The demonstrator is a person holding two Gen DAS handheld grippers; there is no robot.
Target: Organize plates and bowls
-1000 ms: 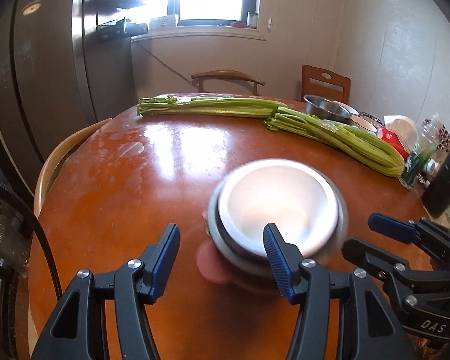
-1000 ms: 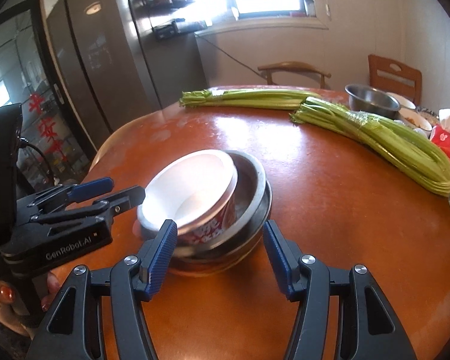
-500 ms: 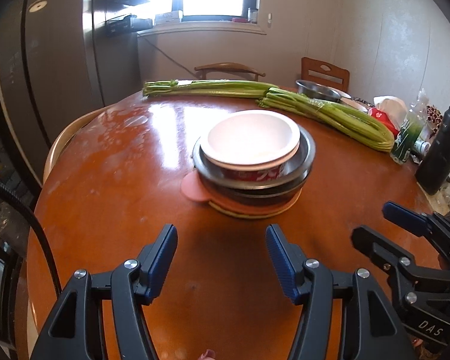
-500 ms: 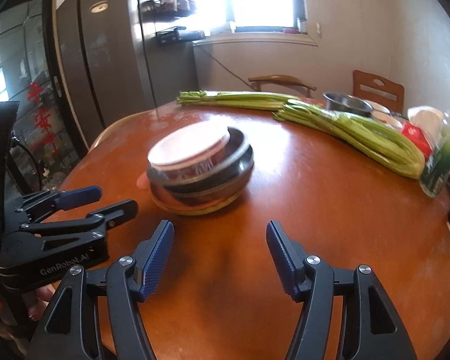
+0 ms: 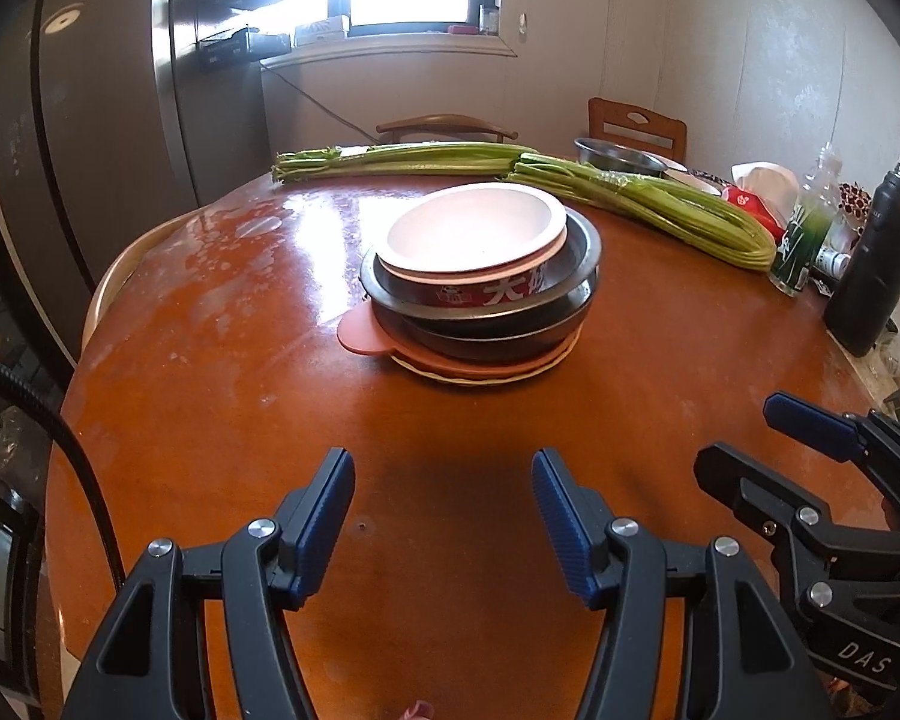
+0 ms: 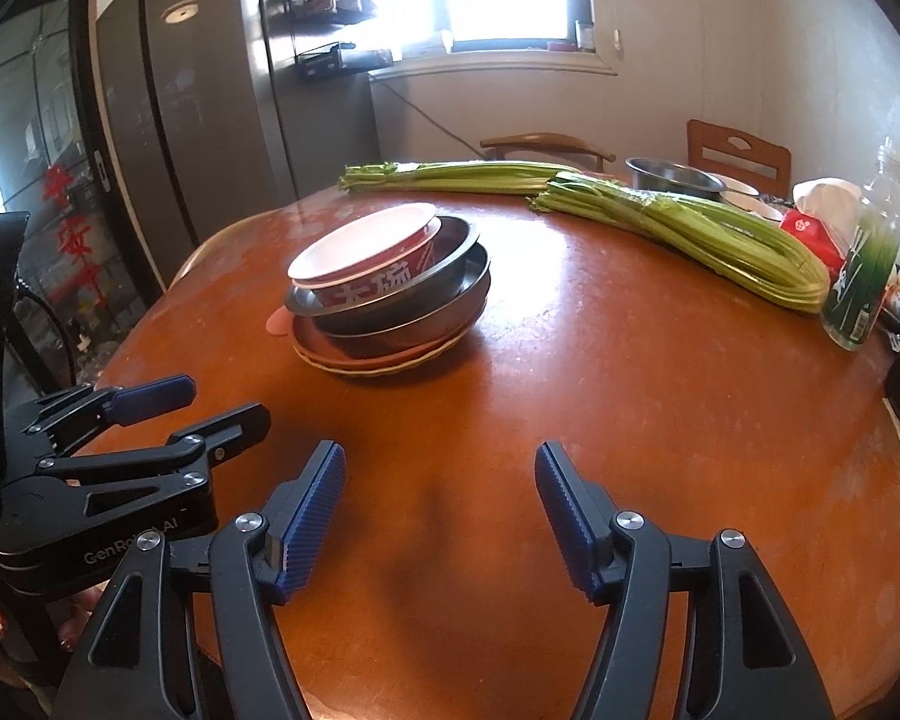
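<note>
A stack of dishes stands mid-table: a white-and-red bowl (image 5: 474, 240) (image 6: 369, 255) on top, steel bowls (image 5: 576, 276) (image 6: 450, 276) under it, pink plates (image 5: 366, 330) (image 6: 342, 360) at the bottom. My left gripper (image 5: 443, 504) is open and empty, low over the table's near edge, well short of the stack. My right gripper (image 6: 441, 501) is open and empty, also near the front edge. Each gripper shows in the other's view, the right one (image 5: 804, 450) and the left one (image 6: 192, 414).
Two celery bundles (image 5: 648, 204) (image 6: 678, 228) lie across the far side of the round wooden table (image 5: 222, 360). A steel bowl (image 6: 672, 180), a red packet, a glass bottle (image 6: 864, 276) and a black flask (image 5: 876, 264) stand at the right. Chairs and a fridge lie behind.
Both grippers have pulled back from the stack toward the table's near edge. The white-and-red bowl now rests on top of the steel bowls, free of both grippers.
</note>
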